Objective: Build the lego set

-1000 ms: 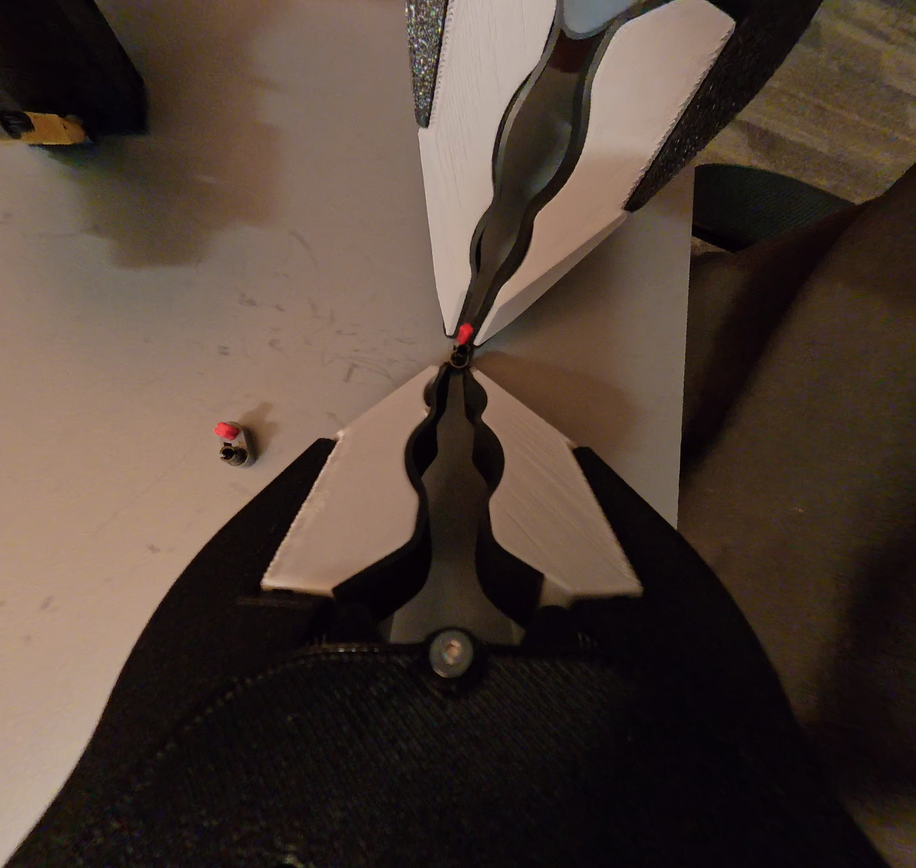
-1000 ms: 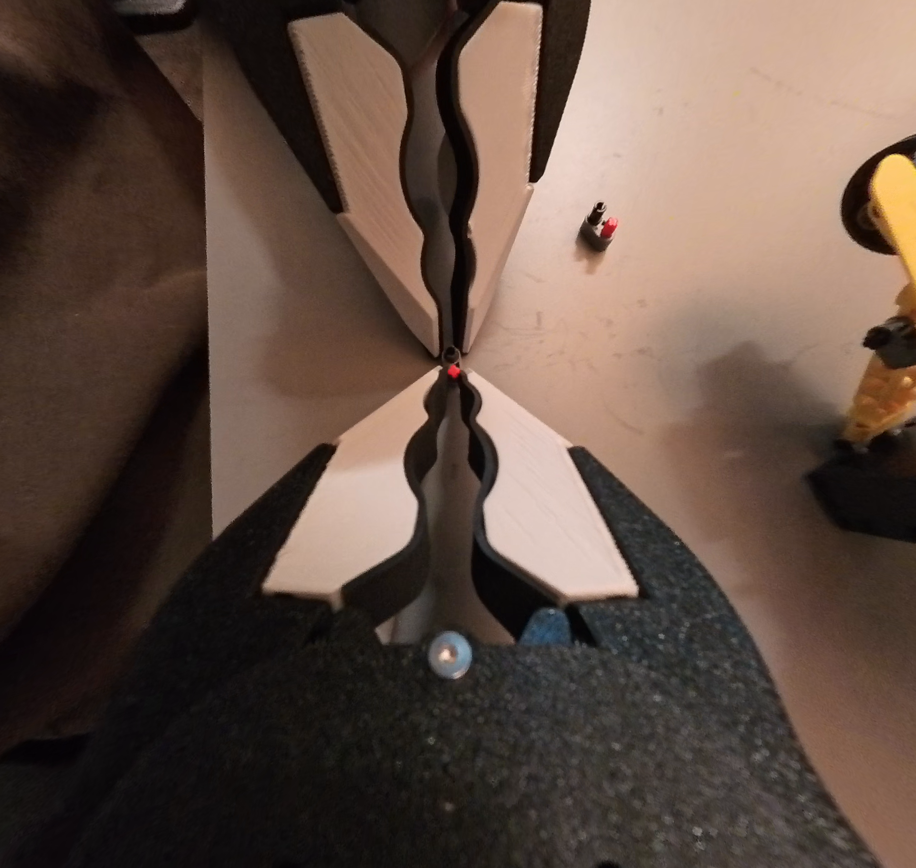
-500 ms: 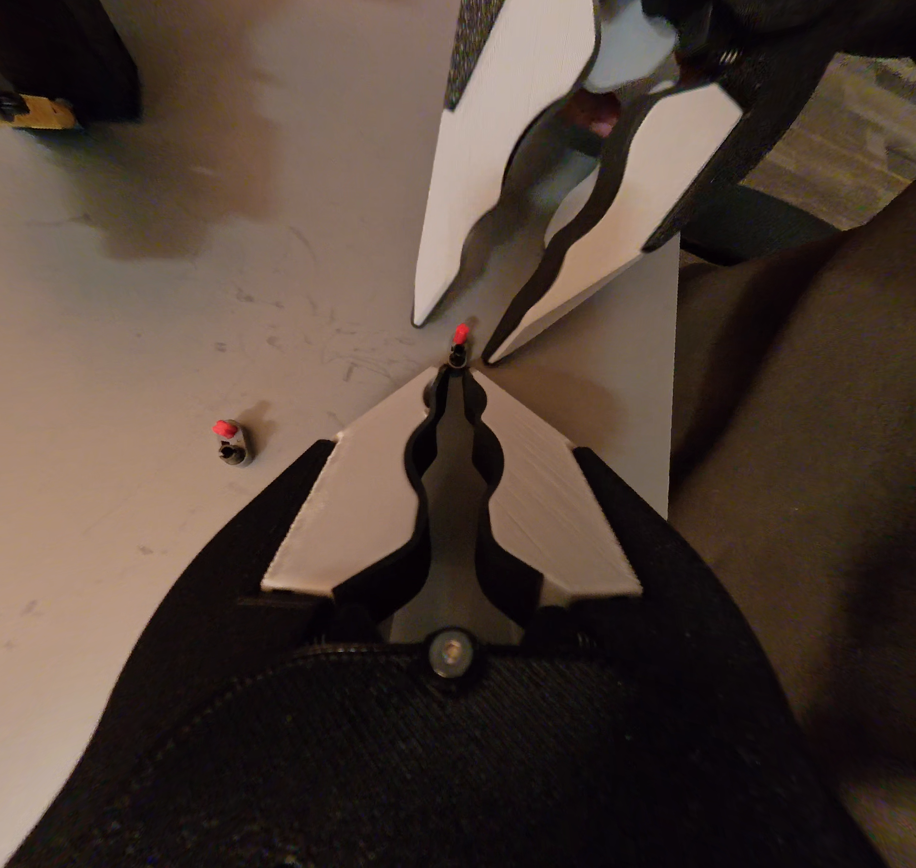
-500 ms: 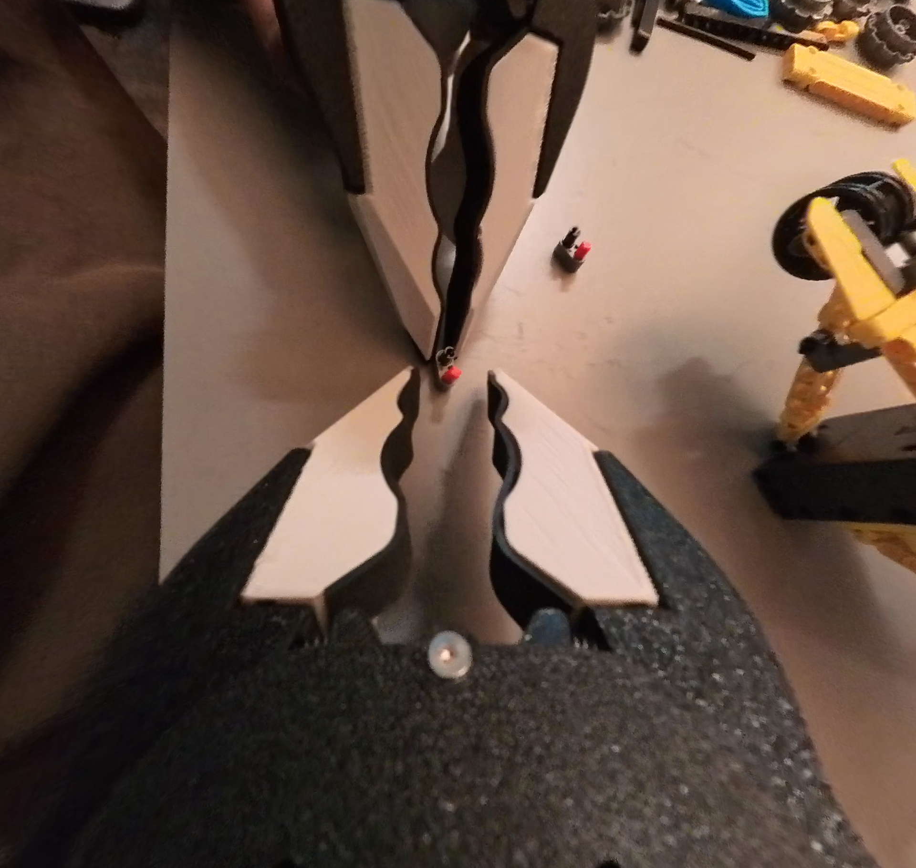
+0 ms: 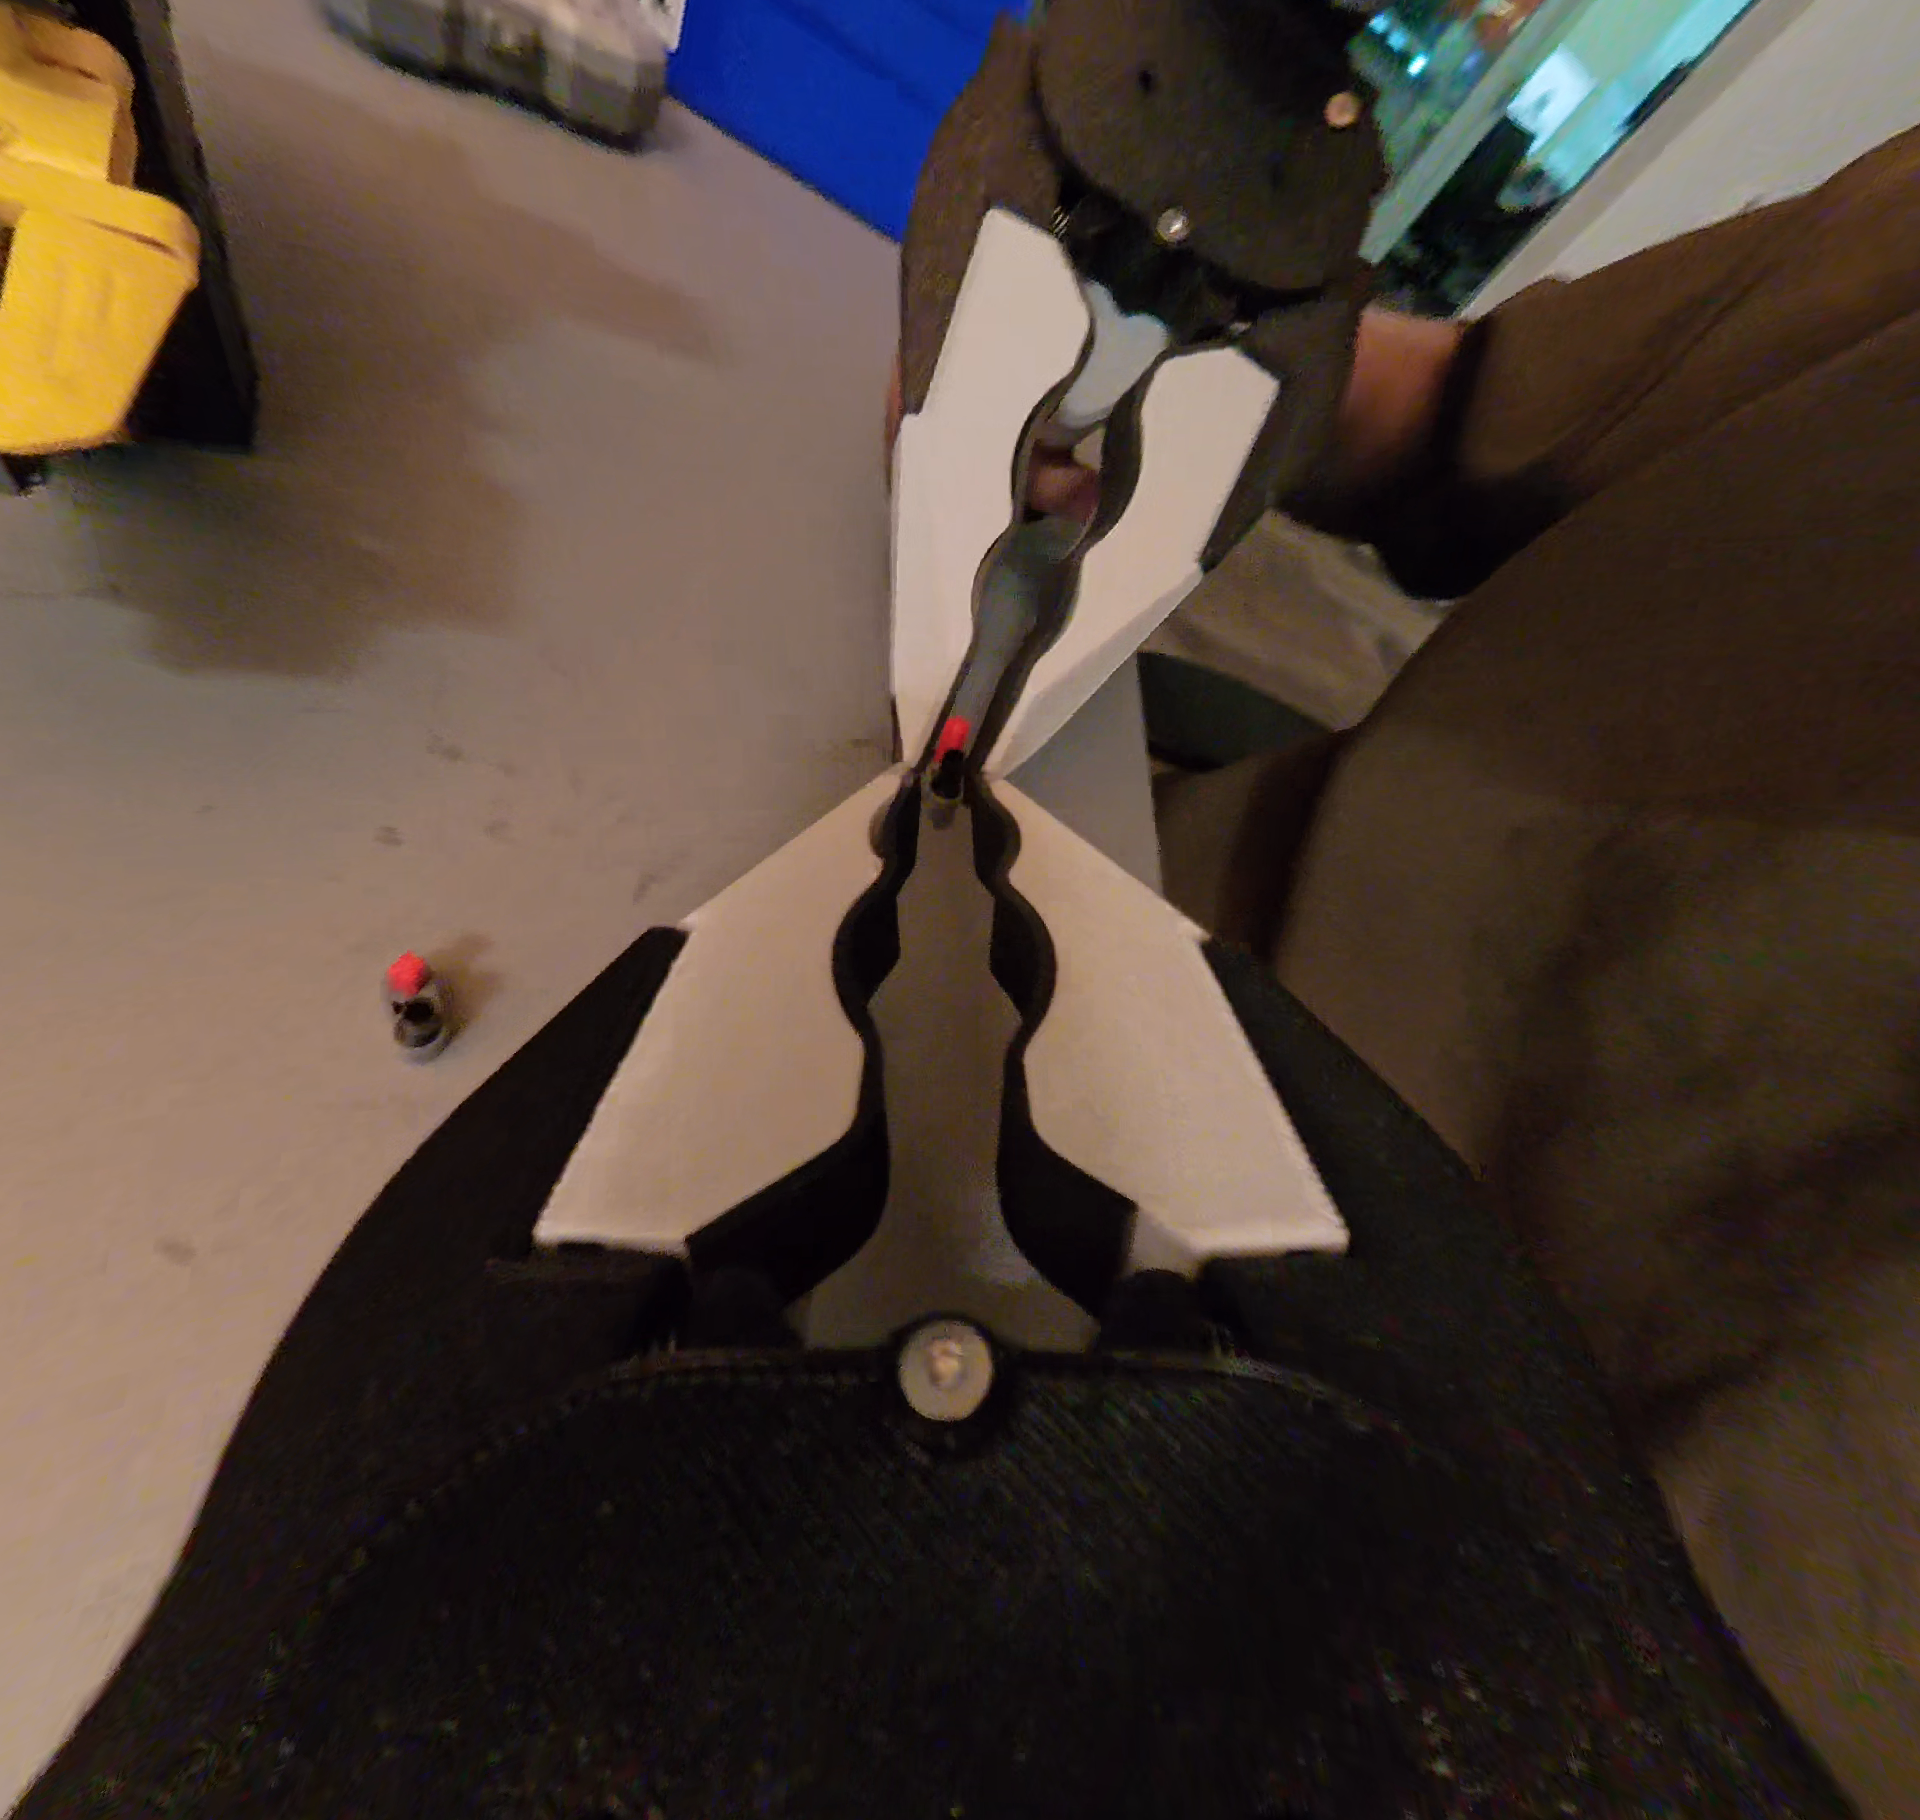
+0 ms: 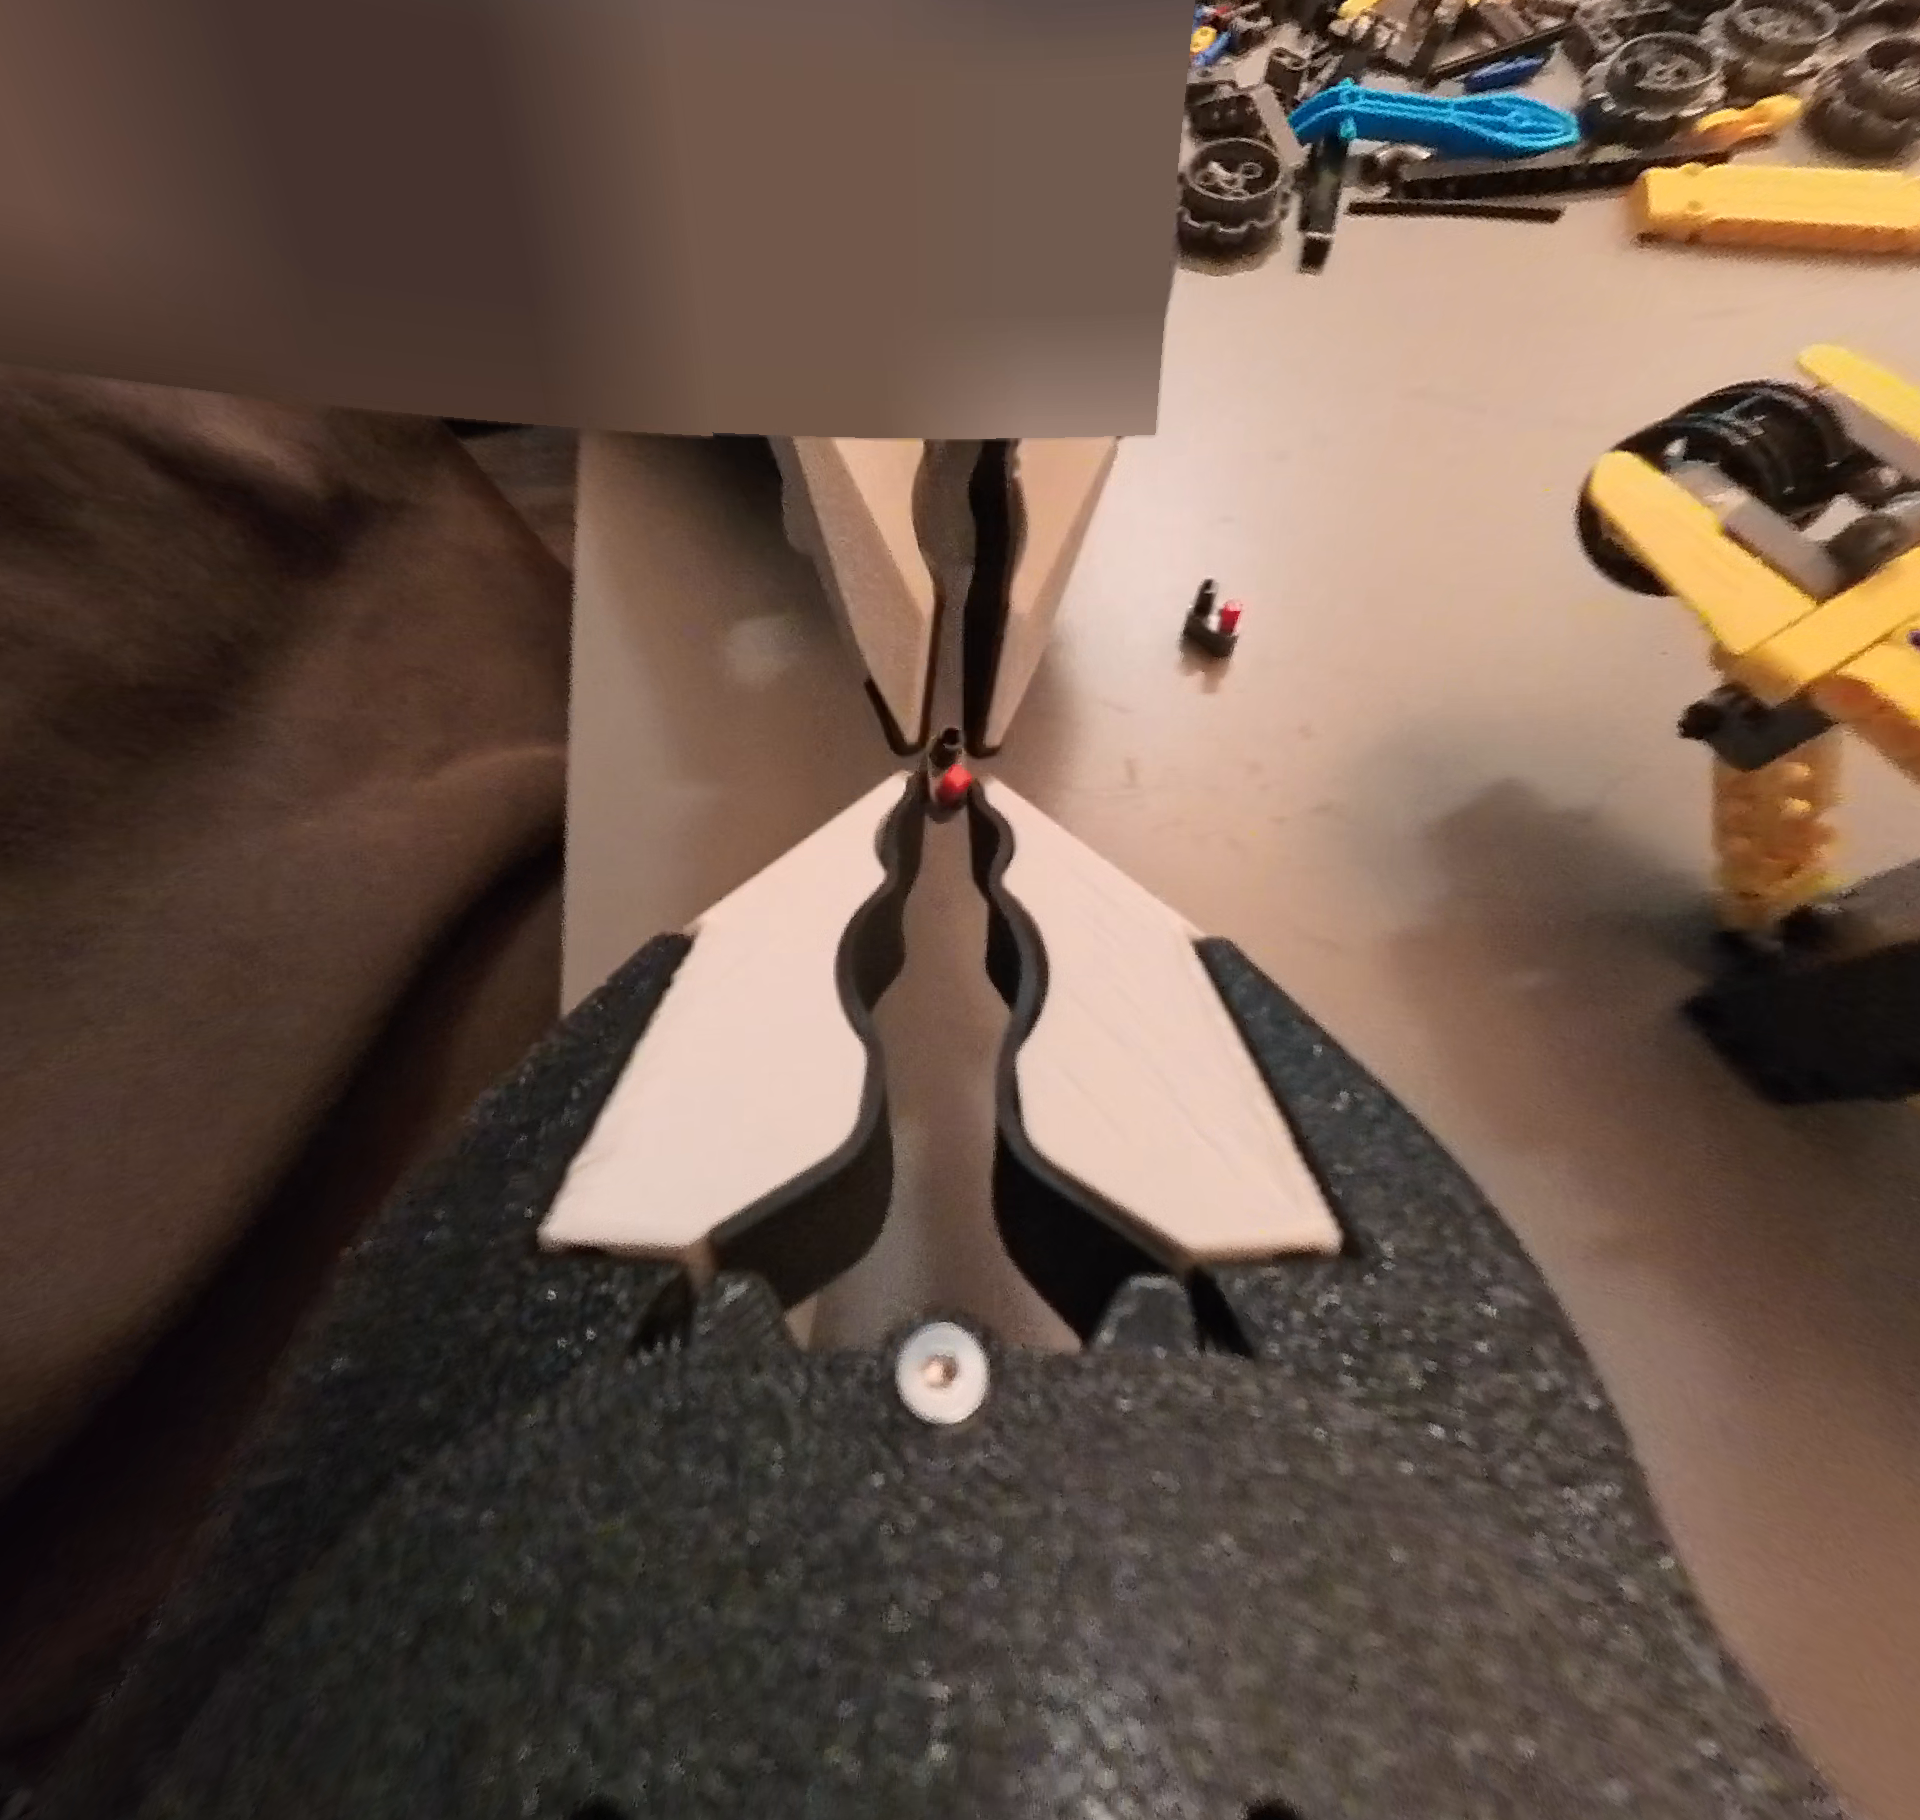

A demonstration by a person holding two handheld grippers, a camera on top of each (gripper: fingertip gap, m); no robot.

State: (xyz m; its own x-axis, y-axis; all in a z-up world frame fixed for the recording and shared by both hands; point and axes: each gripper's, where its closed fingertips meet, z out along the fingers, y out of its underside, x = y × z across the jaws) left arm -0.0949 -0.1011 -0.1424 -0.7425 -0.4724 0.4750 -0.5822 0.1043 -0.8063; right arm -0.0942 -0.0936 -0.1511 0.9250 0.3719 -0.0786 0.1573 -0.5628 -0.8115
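Pinching tip-to-tip, we clamp left gripper point(image 5: 943, 802) on dark connector point(image 5: 943, 789), right gripper point(image 6: 941, 802) on its red pin point(image 6: 951, 783); axis along both.

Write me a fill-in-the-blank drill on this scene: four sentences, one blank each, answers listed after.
1. The left gripper and the right gripper meet tip to tip on one small part, black with a ____ end.
2. A second small part like it lies loose on the ____.
3. The half-built model beside the right gripper is mostly ____.
4. The long curved piece in the far parts pile is ____.

Missing words: red; table; yellow; blue
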